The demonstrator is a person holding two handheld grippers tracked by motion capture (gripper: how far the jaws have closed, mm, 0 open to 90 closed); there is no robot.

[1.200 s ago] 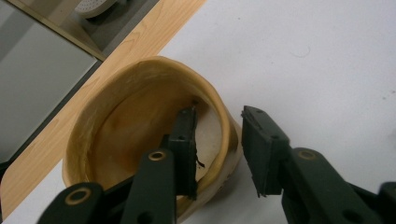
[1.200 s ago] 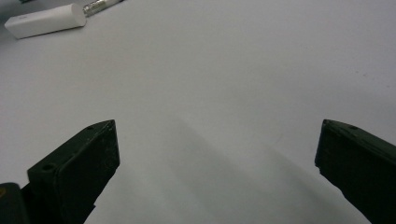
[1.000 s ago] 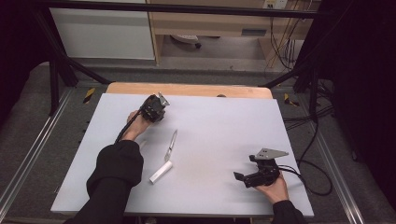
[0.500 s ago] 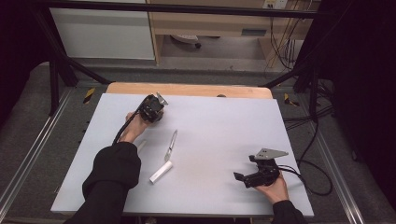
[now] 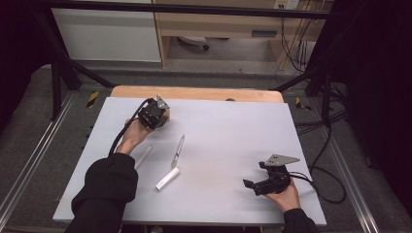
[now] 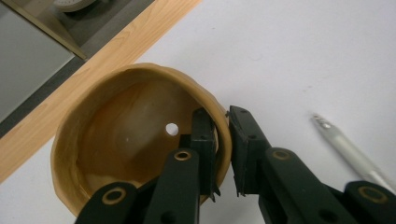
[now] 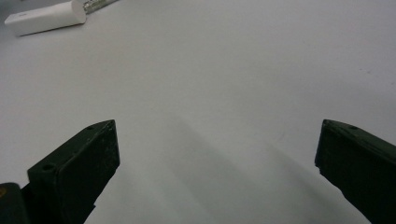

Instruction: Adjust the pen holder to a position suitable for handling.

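The left tongs (image 6: 223, 156) are clamped on the wall of a tan bowl (image 6: 116, 154): one jaw sits inside the rim, the other outside, with the wall pinched between them; the jaws have just been closing onto it. In the high view the bowl (image 5: 165, 118) is mostly hidden under the left tongs (image 5: 154, 115), near the far-left part of the tabletop (image 5: 228, 131), just short of its wooden far edge. The bowl's mouth is turned toward the left gripper camera, so it appears tilted; a small hole shows in its base. Whether it is clear of the tabletop cannot be told.

A slim silver tool (image 5: 178, 151) lies at about 5 o'clock from the bowl, near it, long axis running roughly 12 to 6 o'clock. A white cap (image 5: 166, 179) lies just past its near end.

The right tongs (image 5: 254, 185) stand wide, holding nothing, at rest near the right front corner, well apart. The left hand (image 5: 132, 137) is judged nearer the tool.
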